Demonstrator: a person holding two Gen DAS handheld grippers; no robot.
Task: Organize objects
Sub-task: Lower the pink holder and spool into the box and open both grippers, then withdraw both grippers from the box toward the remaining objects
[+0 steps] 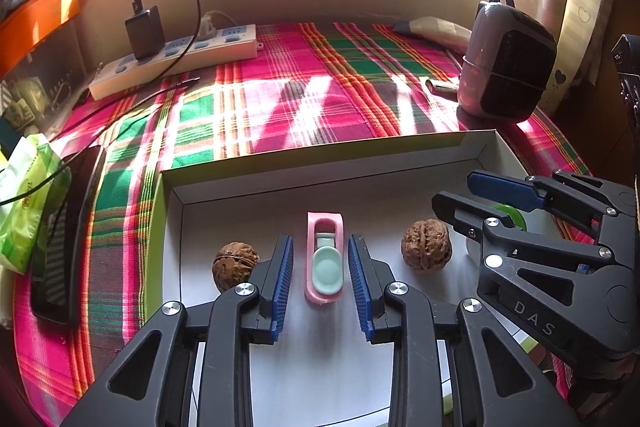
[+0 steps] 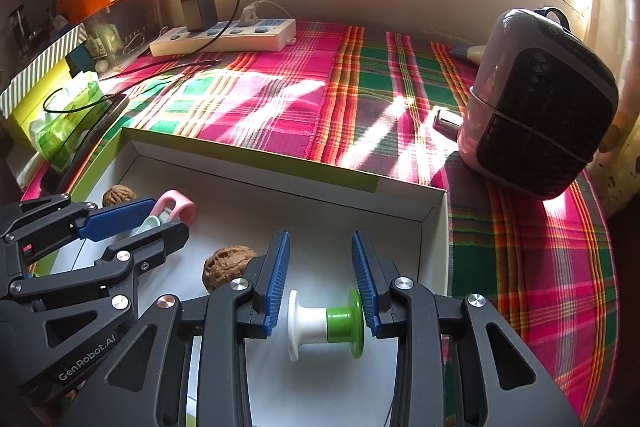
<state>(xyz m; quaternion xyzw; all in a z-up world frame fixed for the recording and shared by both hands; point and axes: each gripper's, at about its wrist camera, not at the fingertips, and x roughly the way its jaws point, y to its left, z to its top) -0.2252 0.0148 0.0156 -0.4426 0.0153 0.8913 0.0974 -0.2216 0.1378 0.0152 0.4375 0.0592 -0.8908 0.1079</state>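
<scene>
A shallow white box (image 1: 320, 157) lies on the plaid cloth. In it a pink and mint clip-like piece (image 1: 325, 259) rests on the floor between the pads of my left gripper (image 1: 320, 241), which is open with a gap on each side. One walnut (image 1: 236, 265) lies to its left, another (image 1: 426, 245) to its right. My right gripper (image 2: 320, 237) is open around a white and green spool (image 2: 326, 325) that lies on the box floor (image 2: 360, 227). The green flange is at the right pad, and a sliver of room shows at the white flange.
A pink and black heater (image 2: 540, 107) stands right of the box, with a small dark object (image 2: 448, 123) beside it. A power strip (image 1: 176, 61) with a charger and cables lies at the back left. A phone (image 1: 68, 235) and a green tissue pack (image 1: 28, 203) sit left of the box.
</scene>
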